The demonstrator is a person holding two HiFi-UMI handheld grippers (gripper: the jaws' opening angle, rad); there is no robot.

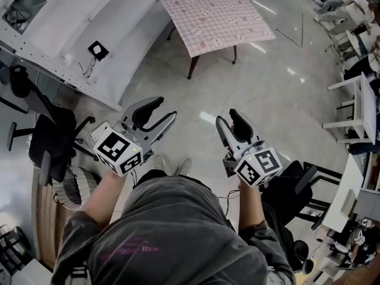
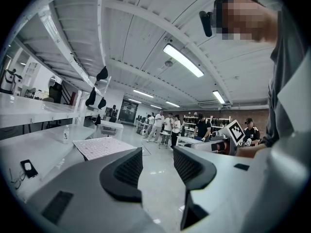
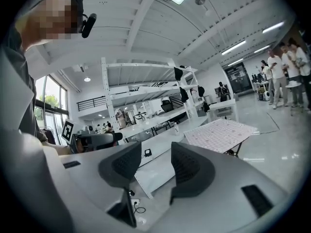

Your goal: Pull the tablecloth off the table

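The pink patterned tablecloth (image 1: pixel 215 13) lies spread flat over the table (image 1: pixel 192 67) and covers its whole top, so only the dark legs show under it. Both grippers are well apart from the table, on its near side, held over the grey floor (image 1: pixel 267 88). The left gripper (image 1: pixel 159 113) has its jaws open with a clear gap and nothing between them. The right gripper (image 1: pixel 230 121) is open in the same way and also holds nothing. A long white bench (image 1: pixel 77 22) runs just beside the table, on its left, with a small black device (image 1: pixel 98 50) lying on it
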